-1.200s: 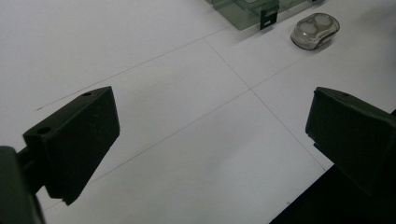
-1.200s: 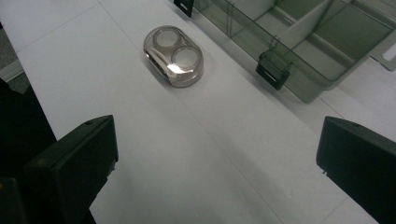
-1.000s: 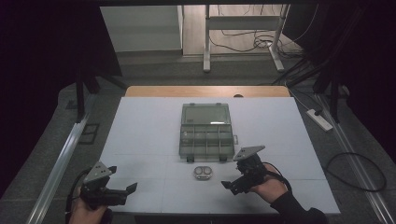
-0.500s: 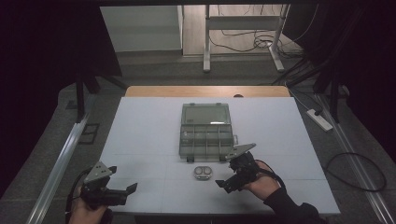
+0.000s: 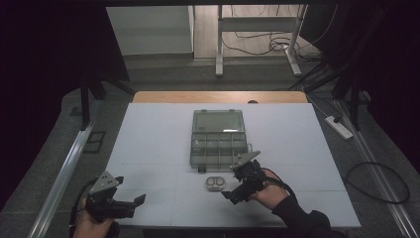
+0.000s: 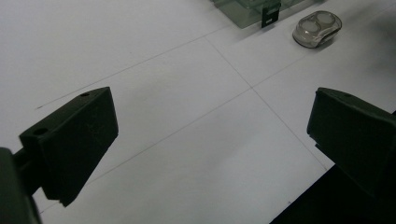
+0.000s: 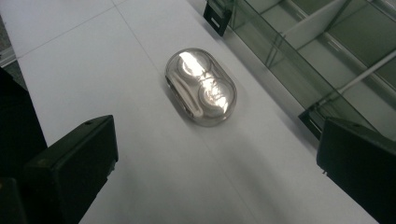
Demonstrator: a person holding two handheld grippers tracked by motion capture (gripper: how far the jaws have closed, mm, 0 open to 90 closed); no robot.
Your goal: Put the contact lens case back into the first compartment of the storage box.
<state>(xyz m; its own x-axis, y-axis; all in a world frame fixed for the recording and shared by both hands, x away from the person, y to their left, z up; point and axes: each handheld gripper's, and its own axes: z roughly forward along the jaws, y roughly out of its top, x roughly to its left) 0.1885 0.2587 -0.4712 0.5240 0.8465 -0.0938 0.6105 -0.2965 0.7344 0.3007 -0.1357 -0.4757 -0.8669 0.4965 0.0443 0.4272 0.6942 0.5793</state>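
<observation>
I judge I'm lining up a grasp: my right gripper (image 7: 217, 154), jaws spread, must descend over the capsule case (image 7: 201, 87) near the bench's (image 5: 148, 148) front edge, while my left gripper (image 6: 208, 140) waits released.

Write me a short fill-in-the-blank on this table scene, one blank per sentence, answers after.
1. The organiser box has its lid ____.
2. The small two-bump case lies on the table ____ the box, not in it.
3. The right gripper has its jaws ____.
4. The gripper nearer the case is the ____ one; the left gripper sits far off.

Answers: open; outside; open; right

Dim surroundings, glare on table (image 5: 148, 144)
</observation>
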